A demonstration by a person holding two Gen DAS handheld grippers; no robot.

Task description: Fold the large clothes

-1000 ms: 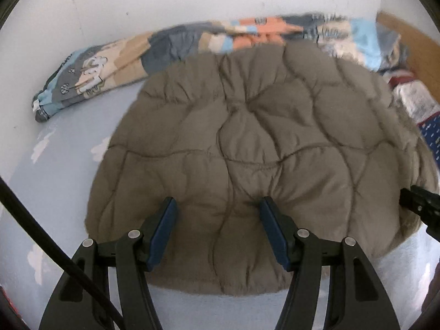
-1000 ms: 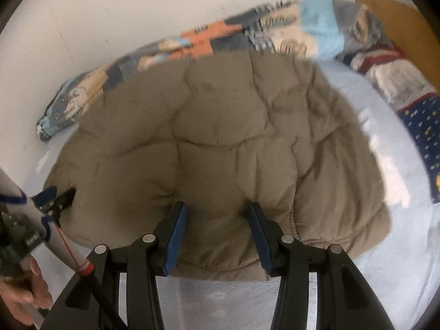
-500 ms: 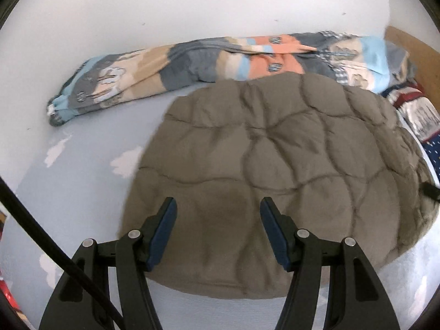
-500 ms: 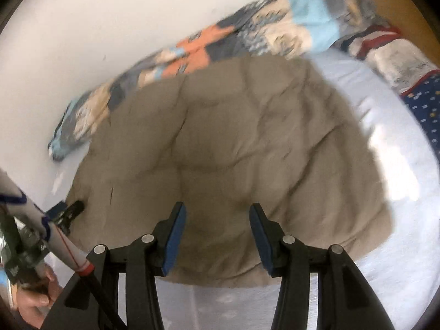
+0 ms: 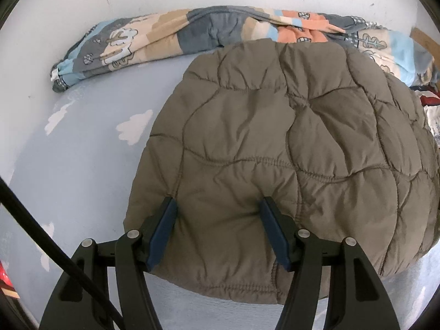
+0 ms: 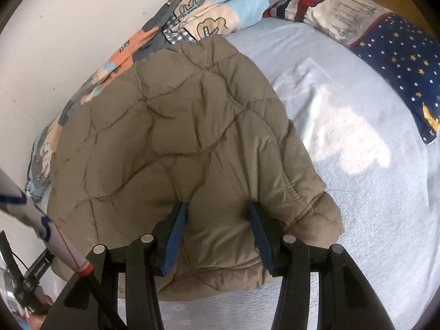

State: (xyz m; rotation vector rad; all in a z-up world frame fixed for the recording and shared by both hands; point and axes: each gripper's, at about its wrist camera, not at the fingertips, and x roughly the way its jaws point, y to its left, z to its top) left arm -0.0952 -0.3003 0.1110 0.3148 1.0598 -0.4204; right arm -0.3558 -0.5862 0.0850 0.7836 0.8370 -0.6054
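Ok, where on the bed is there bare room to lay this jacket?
Bare sheet lies between the jacket and star pillow, and left of it below the patterned quilt. Crowded along the wall.

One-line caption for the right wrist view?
Open right gripper over the near edge of a taupe quilted puffer jacket on a pale blue bedsheet.

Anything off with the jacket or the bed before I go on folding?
Nothing damaged or spilled. The brown quilted jacket lies puffy and rumpled on the blue sheet, its far edge overlapping the bunched patchwork quilt by the wall. Both the left hand-held gripper and right hand-held gripper are open.
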